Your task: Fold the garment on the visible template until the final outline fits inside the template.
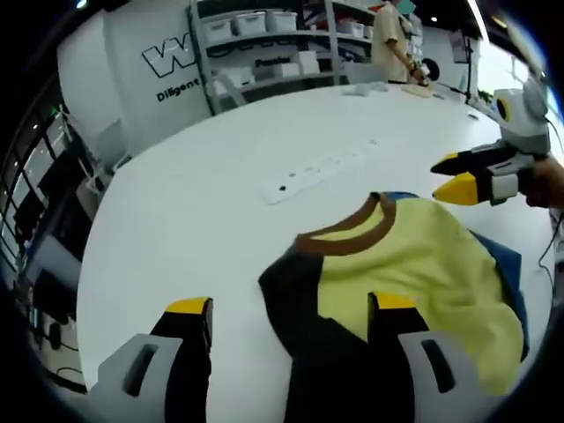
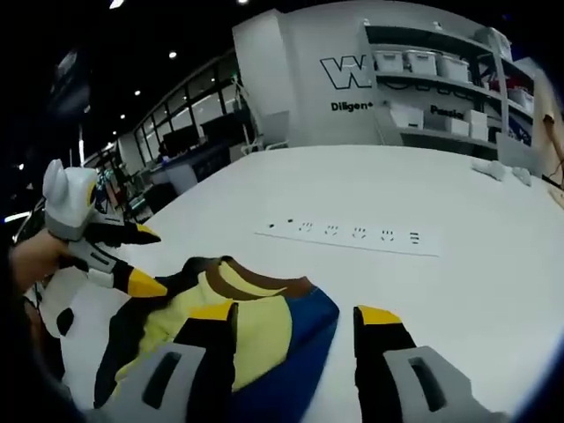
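A yellow shirt (image 1: pixel 414 256) with a brown collar, one black sleeve and one blue sleeve lies rumpled on the white table (image 1: pixel 194 203). My left gripper (image 1: pixel 291 308) is open, with its right jaw over the black sleeve and its left jaw over bare table. My right gripper (image 1: pixel 449 176) enters from the right, open, with its yellow tips close to the shirt's far shoulder. In the right gripper view the shirt (image 2: pixel 264 326) lies under my right gripper (image 2: pixel 295 313), whose left jaw is above the cloth. My left gripper (image 2: pixel 148 258) is at the shirt's left edge, open.
A white power strip (image 1: pixel 317 172) (image 2: pixel 352 233) lies flat on the table beyond the shirt. Shelves with white bins (image 1: pixel 256 35) and a standing person (image 1: pixel 388 40) are at the table's far end. A hand (image 1: pixel 546 181) holds the right gripper.
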A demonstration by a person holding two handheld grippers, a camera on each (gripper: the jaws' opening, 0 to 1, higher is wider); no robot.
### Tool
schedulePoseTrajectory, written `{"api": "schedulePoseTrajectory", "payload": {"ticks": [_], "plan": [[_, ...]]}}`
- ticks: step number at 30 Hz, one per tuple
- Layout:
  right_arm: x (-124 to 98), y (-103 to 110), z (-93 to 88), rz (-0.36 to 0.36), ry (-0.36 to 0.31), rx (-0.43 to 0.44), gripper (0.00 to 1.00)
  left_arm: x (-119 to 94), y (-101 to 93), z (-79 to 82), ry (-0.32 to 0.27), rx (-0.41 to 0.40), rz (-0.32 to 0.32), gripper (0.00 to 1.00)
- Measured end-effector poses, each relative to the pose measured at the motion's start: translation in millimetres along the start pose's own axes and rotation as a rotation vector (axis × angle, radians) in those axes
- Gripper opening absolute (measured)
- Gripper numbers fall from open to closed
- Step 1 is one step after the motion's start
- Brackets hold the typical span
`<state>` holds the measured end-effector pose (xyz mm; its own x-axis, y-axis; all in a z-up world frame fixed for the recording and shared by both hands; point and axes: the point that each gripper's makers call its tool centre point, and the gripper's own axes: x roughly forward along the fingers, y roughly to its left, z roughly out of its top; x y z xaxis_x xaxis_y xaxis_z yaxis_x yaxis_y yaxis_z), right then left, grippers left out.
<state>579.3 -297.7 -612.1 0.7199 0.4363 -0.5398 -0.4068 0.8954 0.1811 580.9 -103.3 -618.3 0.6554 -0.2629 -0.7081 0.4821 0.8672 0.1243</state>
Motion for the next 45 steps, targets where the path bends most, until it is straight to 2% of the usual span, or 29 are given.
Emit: {"api": "schedulePoseTrajectory", "payload": {"ticks": [3,9,12,19,30,40,45], "plan": [[-7,10,-1.0,0.026,0.006,-0.013,0.64,-9,-5.4,2.6,-0.014,0.017,-0.004,0.85],[-22,30,-7.3,0.083,0.010,-0.033,0.80,-27,-22.8,2.5,-0.033,0.019,-0.047,0.94],[-28,37,-9.8,0.101,0.008,-0.017,0.82,-33,-31.8,-2.5,-0.029,0.025,-0.063,0.95],[-47,50,-16.9,0.128,0.002,-0.046,0.85,-45,-43.6,-18.3,-0.022,0.009,-0.068,0.96],[-75,72,-41.1,0.132,0.000,-0.138,0.82,-59,-55.5,-41.6,-0.017,-0.041,-0.103,0.88],[-93,96,-64.8,0.133,0.022,-0.211,0.77,-69,-74.5,-61.1,-0.010,-0.037,-0.139,0.79],[-100,106,-75.9,0.139,0.034,-0.221,0.76,-73,-82.3,-67.1,-0.002,-0.040,-0.153,0.72]]}}
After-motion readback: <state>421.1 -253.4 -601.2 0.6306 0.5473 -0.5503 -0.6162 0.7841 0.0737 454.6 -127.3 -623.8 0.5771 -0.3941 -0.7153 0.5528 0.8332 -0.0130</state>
